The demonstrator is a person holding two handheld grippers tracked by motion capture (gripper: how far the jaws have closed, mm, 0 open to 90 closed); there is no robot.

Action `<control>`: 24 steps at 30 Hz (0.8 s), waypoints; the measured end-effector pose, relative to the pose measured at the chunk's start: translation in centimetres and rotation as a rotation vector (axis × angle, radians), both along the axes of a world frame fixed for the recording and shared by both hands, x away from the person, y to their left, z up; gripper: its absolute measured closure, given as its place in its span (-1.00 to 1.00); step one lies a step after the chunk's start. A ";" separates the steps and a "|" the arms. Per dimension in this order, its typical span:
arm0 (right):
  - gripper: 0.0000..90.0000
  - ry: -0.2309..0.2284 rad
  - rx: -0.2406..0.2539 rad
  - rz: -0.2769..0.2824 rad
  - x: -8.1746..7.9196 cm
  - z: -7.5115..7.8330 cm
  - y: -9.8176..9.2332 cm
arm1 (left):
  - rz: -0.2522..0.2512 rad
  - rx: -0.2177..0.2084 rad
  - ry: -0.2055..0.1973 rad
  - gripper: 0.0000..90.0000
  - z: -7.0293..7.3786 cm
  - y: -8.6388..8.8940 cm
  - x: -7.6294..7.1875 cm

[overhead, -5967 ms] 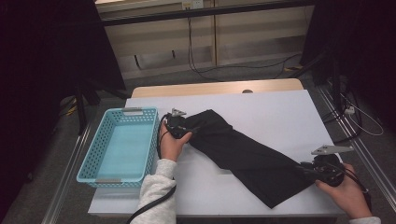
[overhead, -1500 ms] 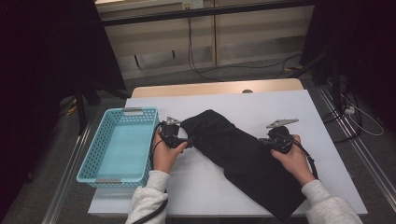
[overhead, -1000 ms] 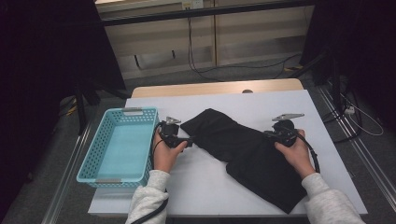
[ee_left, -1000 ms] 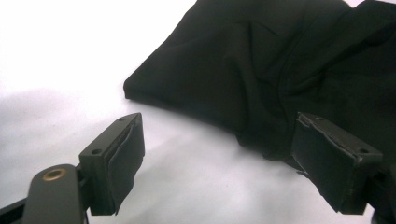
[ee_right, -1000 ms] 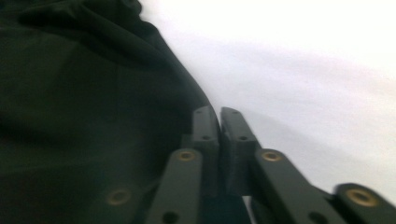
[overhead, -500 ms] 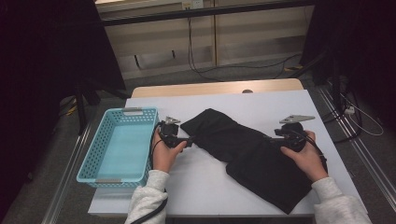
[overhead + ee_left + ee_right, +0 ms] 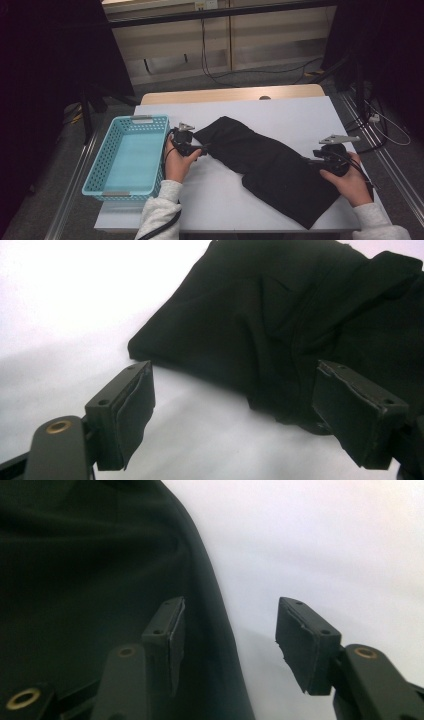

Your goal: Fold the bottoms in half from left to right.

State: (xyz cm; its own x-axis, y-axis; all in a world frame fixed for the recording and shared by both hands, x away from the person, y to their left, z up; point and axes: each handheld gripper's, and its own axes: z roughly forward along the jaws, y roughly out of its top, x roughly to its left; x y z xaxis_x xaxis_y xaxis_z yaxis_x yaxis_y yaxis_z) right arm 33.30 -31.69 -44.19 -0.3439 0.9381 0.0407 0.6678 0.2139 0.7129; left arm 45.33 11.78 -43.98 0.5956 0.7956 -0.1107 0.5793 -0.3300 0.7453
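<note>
A black cloth [image 7: 270, 165] lies spread slantwise across the white table [image 7: 215, 195], from the middle down to the front right. My left gripper [image 7: 202, 149] rests at the cloth's left end, open. In the left gripper view [image 7: 230, 390] the cloth [image 7: 280, 315] lies just ahead, and the right jaw hangs over its edge without pressing. My right gripper [image 7: 311, 161] is at the cloth's right side, open. Its jaws have just been closing a little. In the right gripper view [image 7: 227, 625] the cloth's [image 7: 75, 580] edge runs between them, unpinched.
A light blue plastic basket [image 7: 150, 119] stands at the table's left side, close to my left hand. Bare table top lies at the back and front middle. The table's right edge is near my right hand. Cables trail on the floor behind.
My right hand has slid to the right along the cloth, and its jaws have come open off it. The cloth's right part lies flatter. The left hand has stayed put.
</note>
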 end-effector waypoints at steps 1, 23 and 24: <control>0.05 0.004 -0.001 0.000 -0.4 -0.1 -0.2 | 0.008 -0.010 -0.005 -0.60 0.0 -0.1 0.0; 0.97 0.126 0.054 0.032 -2.5 -0.8 -1.5 | 0.003 -0.008 -0.006 -0.60 0.0 -0.4 0.2; 0.97 0.129 0.054 0.037 -2.5 -0.8 -1.7 | 0.005 -0.009 -0.007 -0.60 0.0 -0.4 0.2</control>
State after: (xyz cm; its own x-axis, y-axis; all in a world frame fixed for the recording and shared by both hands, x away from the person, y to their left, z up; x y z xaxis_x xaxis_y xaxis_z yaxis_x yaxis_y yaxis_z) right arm 30.83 -33.38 -44.99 -0.3665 0.9203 0.1369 0.7468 0.2033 0.6332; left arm 45.57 11.37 -43.96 0.5922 0.7978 -0.1136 0.5761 -0.3205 0.7519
